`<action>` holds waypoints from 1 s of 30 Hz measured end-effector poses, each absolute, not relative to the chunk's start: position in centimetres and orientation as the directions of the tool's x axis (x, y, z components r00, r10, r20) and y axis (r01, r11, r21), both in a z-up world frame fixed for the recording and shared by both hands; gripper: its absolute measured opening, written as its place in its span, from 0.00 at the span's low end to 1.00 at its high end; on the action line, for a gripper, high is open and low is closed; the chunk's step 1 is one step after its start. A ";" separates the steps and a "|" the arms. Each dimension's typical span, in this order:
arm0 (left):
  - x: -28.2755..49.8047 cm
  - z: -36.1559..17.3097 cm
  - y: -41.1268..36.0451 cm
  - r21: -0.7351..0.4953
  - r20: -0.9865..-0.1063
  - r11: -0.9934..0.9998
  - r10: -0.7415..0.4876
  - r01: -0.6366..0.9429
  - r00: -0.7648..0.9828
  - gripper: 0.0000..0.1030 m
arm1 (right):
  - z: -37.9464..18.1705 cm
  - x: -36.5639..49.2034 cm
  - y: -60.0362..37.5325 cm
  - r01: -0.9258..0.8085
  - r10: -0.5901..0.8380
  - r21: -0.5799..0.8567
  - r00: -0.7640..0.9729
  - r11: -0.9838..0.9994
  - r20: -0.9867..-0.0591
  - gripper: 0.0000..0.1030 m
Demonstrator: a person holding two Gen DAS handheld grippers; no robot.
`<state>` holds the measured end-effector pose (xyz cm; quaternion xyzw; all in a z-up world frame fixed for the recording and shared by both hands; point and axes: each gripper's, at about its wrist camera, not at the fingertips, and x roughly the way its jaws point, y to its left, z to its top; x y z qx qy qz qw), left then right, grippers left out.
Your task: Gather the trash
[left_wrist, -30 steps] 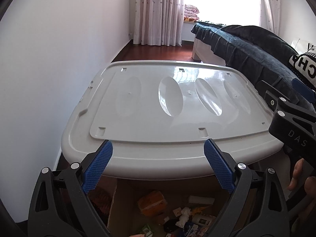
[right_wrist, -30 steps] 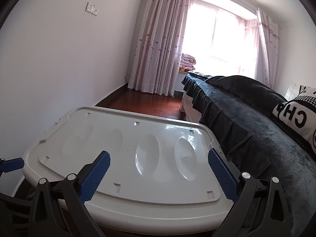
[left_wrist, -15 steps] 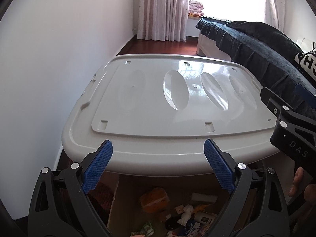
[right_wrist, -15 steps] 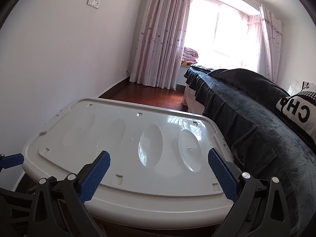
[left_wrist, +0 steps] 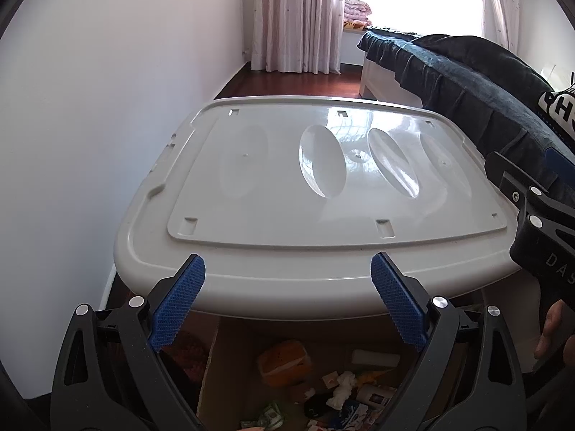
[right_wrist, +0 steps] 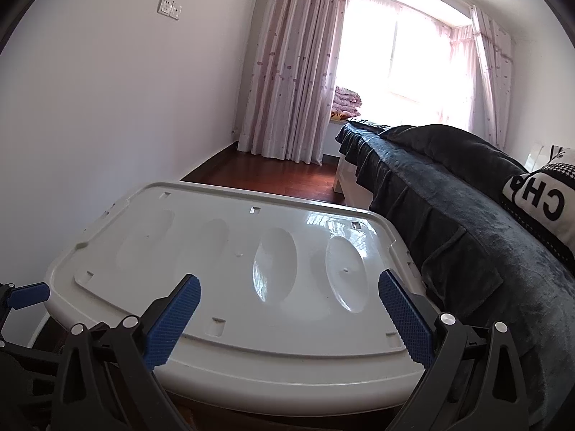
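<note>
A large white plastic lid (left_wrist: 316, 197) of a storage bin lies flat in front of both grippers; it also shows in the right wrist view (right_wrist: 233, 280). Below its near edge a cardboard box (left_wrist: 237, 359) holds mixed trash: an orange wrapper (left_wrist: 285, 361), crumpled white tissue (left_wrist: 341, 388) and small packets. My left gripper (left_wrist: 287, 298) is open and empty, at the lid's near edge above the box. My right gripper (right_wrist: 287, 316) is open and empty over the lid's near edge; its body shows at the right of the left wrist view (left_wrist: 539, 230).
A white wall (left_wrist: 90, 107) runs along the left. A bed with a dark blanket (right_wrist: 449, 215) stands close on the right, with a black-and-white pillow (right_wrist: 539, 201). Red wooden floor (right_wrist: 269, 176) and curtains (right_wrist: 294, 72) lie beyond the lid.
Both grippers have risen and tilted a little, so the lid sits lower in both views. The jaws stay open and empty.
</note>
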<state>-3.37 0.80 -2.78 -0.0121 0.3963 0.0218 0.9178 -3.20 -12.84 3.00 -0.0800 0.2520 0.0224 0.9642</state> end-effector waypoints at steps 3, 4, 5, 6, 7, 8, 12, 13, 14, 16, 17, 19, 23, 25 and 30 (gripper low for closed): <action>-3.4 -2.8 0.8 -0.005 -0.726 0.999 0.032 -0.052 0.687 0.88 | 3.0 -3.3 -12.7 -0.085 0.001 -0.151 0.874 0.985 -0.486 0.95; -3.4 -2.8 0.9 -0.006 -0.726 0.999 0.032 -0.053 0.687 0.88 | 2.9 -3.3 -12.8 -0.084 0.000 -0.152 0.874 0.985 -0.486 0.95; -3.5 -2.8 0.8 -0.007 -0.726 0.999 0.031 -0.052 0.687 0.88 | 2.9 -3.3 -12.8 -0.085 0.002 -0.149 0.873 0.985 -0.487 0.95; -3.5 -2.8 0.8 -0.005 -0.726 0.999 0.031 -0.051 0.687 0.88 | 2.9 -3.3 -12.8 -0.085 0.002 -0.148 0.873 0.985 -0.488 0.95; -3.5 -2.8 0.8 -0.003 -0.725 0.999 0.034 -0.053 0.688 0.88 | 2.9 -3.3 -12.8 -0.085 0.002 -0.147 0.873 0.986 -0.488 0.95; -3.5 -2.8 0.8 -0.002 -0.724 0.999 0.035 -0.053 0.689 0.88 | 2.9 -3.3 -12.8 -0.086 0.003 -0.147 0.872 0.985 -0.489 0.95; -3.5 -2.8 0.8 -0.003 -0.726 0.999 0.035 -0.053 0.687 0.88 | 2.9 -3.3 -12.8 -0.085 0.002 -0.149 0.872 0.985 -0.490 0.95; -3.5 -2.8 0.9 -0.004 -0.726 0.999 0.034 -0.054 0.687 0.88 | 2.9 -3.3 -12.8 -0.085 0.002 -0.148 0.872 0.985 -0.489 0.95; -3.5 -2.8 0.9 -0.005 -0.727 0.998 0.035 -0.056 0.686 0.88 | 2.9 -3.3 -12.8 -0.085 0.002 -0.148 0.873 0.985 -0.488 0.95; -3.4 -2.8 0.9 -0.007 -0.727 0.998 0.034 -0.057 0.686 0.88 | 2.9 -3.3 -12.9 -0.084 0.003 -0.145 0.873 0.986 -0.489 0.95; -3.4 -2.8 0.9 -0.011 -0.726 0.998 0.030 -0.056 0.687 0.88 | 2.9 -3.3 -12.9 -0.085 0.005 -0.143 0.872 0.986 -0.489 0.95; -3.5 -2.7 1.0 -0.009 -0.714 0.998 0.033 -0.057 0.699 0.88 | 2.9 -3.4 -12.9 -0.089 0.007 -0.144 0.872 0.986 -0.489 0.95; -3.7 -2.3 1.0 0.008 -0.693 0.998 0.051 -0.063 0.719 0.89 | 2.9 -3.5 -12.7 -0.093 0.005 -0.157 0.873 0.983 -0.487 0.95; -3.6 -2.3 1.1 0.002 -0.693 0.998 0.044 -0.059 0.720 0.88 | 3.0 -3.5 -12.7 -0.094 0.004 -0.162 0.875 0.982 -0.484 0.95; -3.7 -1.8 1.1 0.021 -0.675 0.997 0.065 -0.069 0.735 0.88 | 3.1 -3.5 -12.8 -0.092 0.003 -0.163 0.878 0.982 -0.478 0.95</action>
